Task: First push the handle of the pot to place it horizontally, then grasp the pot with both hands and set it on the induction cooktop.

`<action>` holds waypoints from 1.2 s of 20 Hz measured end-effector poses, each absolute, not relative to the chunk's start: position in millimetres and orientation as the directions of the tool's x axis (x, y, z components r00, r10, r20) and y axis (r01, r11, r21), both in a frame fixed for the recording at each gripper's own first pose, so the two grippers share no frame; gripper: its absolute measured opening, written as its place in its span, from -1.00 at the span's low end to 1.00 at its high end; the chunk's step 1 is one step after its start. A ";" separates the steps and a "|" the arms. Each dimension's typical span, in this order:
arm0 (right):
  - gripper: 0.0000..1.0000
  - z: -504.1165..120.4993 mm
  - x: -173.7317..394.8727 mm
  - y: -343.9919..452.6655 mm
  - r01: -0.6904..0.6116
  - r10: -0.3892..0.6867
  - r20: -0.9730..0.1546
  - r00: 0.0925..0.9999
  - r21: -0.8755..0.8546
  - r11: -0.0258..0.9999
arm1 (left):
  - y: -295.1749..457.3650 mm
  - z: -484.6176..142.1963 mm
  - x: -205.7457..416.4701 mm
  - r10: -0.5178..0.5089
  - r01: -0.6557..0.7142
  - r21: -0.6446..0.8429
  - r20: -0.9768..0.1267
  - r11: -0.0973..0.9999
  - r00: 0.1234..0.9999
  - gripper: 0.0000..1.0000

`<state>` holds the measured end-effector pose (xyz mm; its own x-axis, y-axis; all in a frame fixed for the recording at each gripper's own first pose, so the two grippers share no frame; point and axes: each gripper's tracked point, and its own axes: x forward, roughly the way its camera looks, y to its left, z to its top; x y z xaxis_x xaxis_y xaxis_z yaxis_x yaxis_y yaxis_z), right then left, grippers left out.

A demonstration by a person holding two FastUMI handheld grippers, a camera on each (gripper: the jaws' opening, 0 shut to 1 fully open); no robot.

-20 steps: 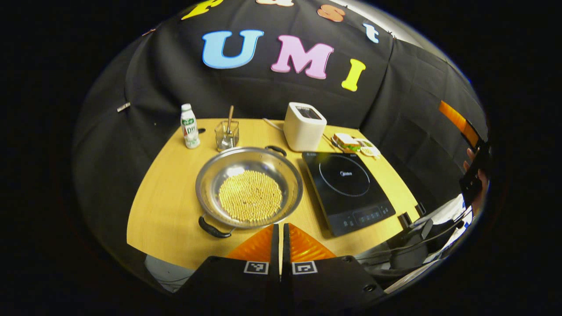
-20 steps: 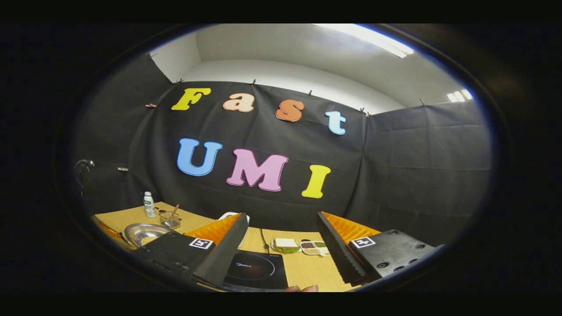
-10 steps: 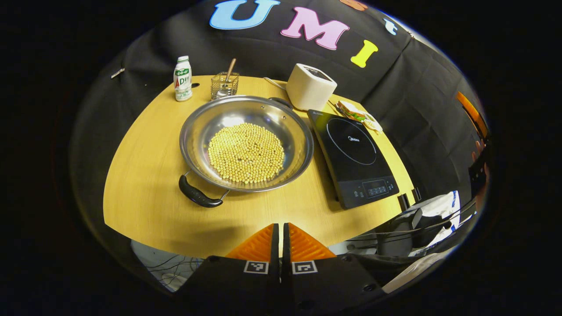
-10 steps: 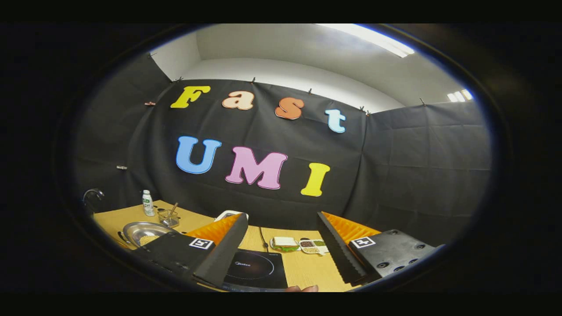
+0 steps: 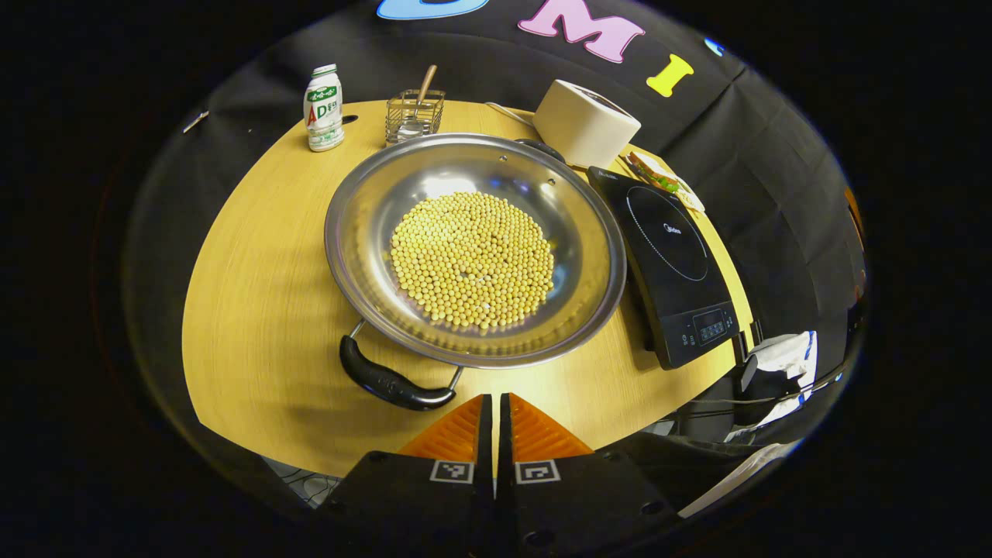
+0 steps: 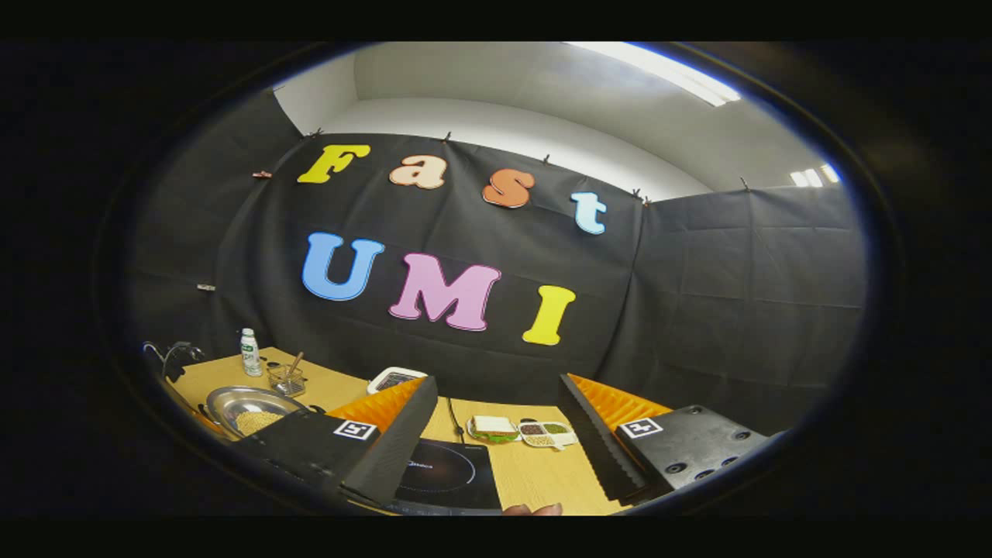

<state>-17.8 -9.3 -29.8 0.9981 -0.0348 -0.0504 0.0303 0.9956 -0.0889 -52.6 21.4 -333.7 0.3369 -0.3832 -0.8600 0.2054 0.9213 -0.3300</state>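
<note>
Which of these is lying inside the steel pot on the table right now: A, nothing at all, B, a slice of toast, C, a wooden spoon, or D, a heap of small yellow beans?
D: the left gripper view shows the pot with a round patch of small yellow beans across its bottom.

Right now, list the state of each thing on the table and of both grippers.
pot: on the table, holding beans, handles set diagonally
induction cooktop: bare
left gripper: shut, near the pot's black handle
right gripper: open, holding nothing
bottle: upright, capped
</note>
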 end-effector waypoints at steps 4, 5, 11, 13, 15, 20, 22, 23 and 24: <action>0.95 -33.4 -16.5 -6.0 0.041 -0.046 -0.060 0.997 -0.095 0.995 | 22.5 -341.6 -43.2 -0.366 0.222 -0.307 -0.876 0.925 0.314 -0.90; 0.95 -33.2 -16.1 -5.3 0.042 -0.048 -0.061 0.997 -0.096 0.994 | 22.5 -342.1 -41.4 -0.360 0.233 -0.297 -0.880 0.926 0.310 -0.90; 0.95 -37.9 -13.9 -2.6 0.054 -0.061 -0.070 0.996 -0.099 0.994 | 43.3 -347.4 -29.4 -0.283 0.293 -0.189 -0.903 0.937 0.323 -0.89; 0.94 -40.5 -13.4 -1.5 0.058 -0.066 -0.074 0.995 -0.101 0.993 | 53.3 -350.8 -26.0 -0.271 0.299 -0.174 -0.906 0.938 0.324 -0.89; 0.94 -43.2 -14.0 0.7 0.060 -0.068 -0.080 0.994 -0.105 0.993 | 65.6 -353.6 -21.7 -0.254 0.298 -0.155 -0.909 0.942 0.332 -0.89; 0.96 -49.7 -14.1 3.9 0.062 -0.072 -0.100 0.992 -0.101 0.993 | 98.8 -362.0 -9.3 -0.196 0.251 -0.107 -0.910 0.962 0.365 -0.90; 0.95 -49.4 -13.2 6.1 0.062 -0.072 -0.101 0.992 -0.106 0.992 | 109.0 -364.3 -3.3 -0.180 0.232 -0.096 -0.909 0.968 0.375 -0.90; 0.96 -49.0 -13.2 7.5 0.062 -0.073 -0.101 0.992 -0.109 0.992 | 114.0 -364.4 -0.1 -0.172 0.226 -0.089 -0.909 0.970 0.381 -0.90; 0.96 -49.0 -13.9 8.6 0.061 -0.072 -0.102 0.992 -0.108 0.992 | 119.8 -365.0 3.1 -0.162 0.220 -0.079 -0.908 0.972 0.388 -0.90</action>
<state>-13.9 8.6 -49.0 0.9922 -0.0720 -0.1020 0.0609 0.9923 -0.1082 3.1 119.8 -365.0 0.3876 -0.1616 -0.9076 0.2195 0.9724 -0.0794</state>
